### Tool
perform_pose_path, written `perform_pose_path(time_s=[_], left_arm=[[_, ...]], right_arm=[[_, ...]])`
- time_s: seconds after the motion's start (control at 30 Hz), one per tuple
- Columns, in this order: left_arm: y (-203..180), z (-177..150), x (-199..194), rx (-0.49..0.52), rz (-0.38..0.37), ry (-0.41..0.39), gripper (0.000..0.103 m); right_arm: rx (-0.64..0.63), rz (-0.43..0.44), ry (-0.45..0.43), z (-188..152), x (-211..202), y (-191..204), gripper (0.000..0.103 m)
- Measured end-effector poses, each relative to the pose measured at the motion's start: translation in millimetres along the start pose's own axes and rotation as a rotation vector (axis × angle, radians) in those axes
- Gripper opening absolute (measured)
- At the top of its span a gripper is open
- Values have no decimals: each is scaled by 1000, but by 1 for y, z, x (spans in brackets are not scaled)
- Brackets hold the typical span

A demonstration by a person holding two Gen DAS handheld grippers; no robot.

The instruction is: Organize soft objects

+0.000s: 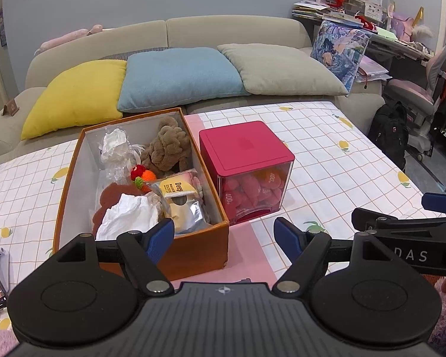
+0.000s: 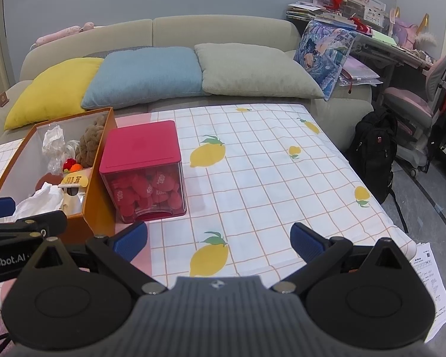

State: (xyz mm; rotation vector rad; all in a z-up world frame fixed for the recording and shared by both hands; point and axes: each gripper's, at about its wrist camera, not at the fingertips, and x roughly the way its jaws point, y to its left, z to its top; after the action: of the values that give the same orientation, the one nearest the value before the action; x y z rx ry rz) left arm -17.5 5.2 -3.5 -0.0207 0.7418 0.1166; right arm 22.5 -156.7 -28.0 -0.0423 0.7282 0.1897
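Both tools hang empty with jaws spread: the left gripper (image 1: 224, 233) at the near end of the orange box (image 1: 199, 245), the right gripper (image 2: 220, 239) over bare lemon-print cloth (image 2: 267, 160). The soft things lie packed in the box: brown plush (image 1: 168, 148), crocheted fruit (image 1: 144, 175), white tissue (image 1: 128, 217). Sorting seems finished or paused, though the box's depths are hard to read. Any next move means reaching in for one item.
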Motion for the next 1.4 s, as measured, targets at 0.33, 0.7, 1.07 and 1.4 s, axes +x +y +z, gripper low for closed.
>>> perform_pose_path(time_s=[0.33,0.7,1.07,1.4], left_arm=[[0,-1,0,1,0,0,89],[3,0,1,-1,-1,3,89],[3,0,0,-1,-1,3,89],[4,0,-1,-4,-6,0,89]], right_arm=[[-2,1,3,-1,1,0,100],[-2,4,9,-2,3,-1,100],[0,8,23,-2,4,-1,100],[-1,9,27,-2,4,-2,100]])
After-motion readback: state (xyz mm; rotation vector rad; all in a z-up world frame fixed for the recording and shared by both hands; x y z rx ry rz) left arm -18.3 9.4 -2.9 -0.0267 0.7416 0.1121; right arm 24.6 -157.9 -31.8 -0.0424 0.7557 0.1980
